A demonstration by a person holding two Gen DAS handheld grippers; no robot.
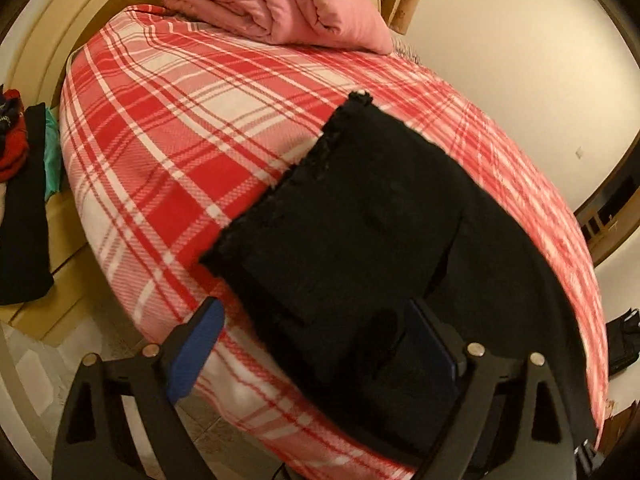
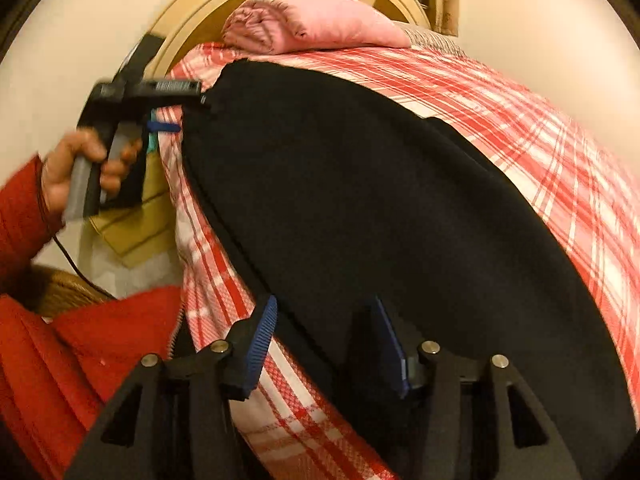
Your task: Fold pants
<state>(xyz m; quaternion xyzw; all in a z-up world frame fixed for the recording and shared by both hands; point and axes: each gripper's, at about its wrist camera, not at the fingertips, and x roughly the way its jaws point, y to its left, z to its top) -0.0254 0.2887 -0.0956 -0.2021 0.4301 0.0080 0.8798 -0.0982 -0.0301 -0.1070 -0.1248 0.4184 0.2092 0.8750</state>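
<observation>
Pants (image 2: 380, 200) folds indistinct, uniformly black.

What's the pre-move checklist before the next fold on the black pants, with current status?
1. Black pants lying on the plaid blanket, not bunched: ok, they lie flat in the right wrist view.
2. Left gripper open: ok, jaws wide, straddling the pants edge without pinching it.
3. Right gripper open at the near edge: ok, pads apart over the fabric, not pressing.
4. Fold area free: ok, the pink duvet sits apart at the head end.
5. Both legs aligned: cannot tell, the fabric is too dark to show seams.
6. Far hem reachable: cannot tell.
</observation>
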